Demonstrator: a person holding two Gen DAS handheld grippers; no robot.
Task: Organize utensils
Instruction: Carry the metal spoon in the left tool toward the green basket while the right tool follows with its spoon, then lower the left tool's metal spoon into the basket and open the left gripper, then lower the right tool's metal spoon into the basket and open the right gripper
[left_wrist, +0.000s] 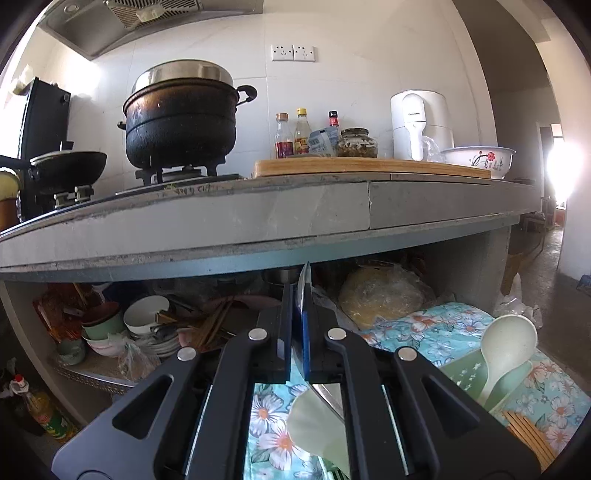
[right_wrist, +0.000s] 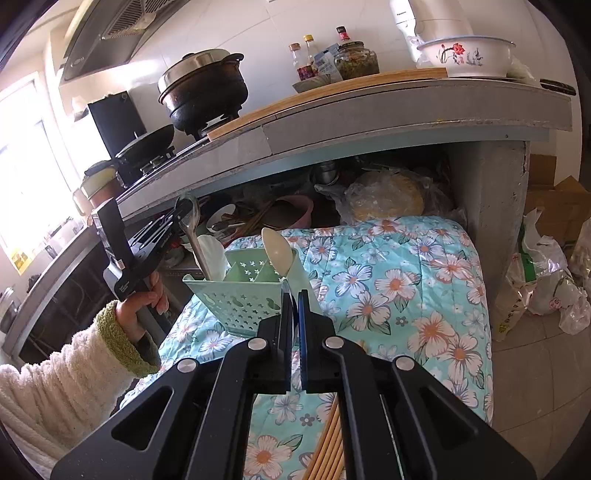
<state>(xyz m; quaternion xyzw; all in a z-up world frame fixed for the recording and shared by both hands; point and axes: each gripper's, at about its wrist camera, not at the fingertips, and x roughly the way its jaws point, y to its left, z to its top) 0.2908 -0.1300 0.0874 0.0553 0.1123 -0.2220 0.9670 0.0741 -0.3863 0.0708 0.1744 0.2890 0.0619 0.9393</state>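
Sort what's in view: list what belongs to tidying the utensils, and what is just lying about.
For the job: metal spoon, pale spoon, green caddy, chopsticks.
Lying about: black pot, wok, bottles, jar, flowered bowl.

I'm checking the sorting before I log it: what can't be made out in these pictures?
- Right wrist view: whether the right gripper grips the pale spoon; its fingers hide the handle.
- Right wrist view: the metal spoon's handle end, behind the caddy wall.
- Left wrist view: chopsticks, cut off by the edge.
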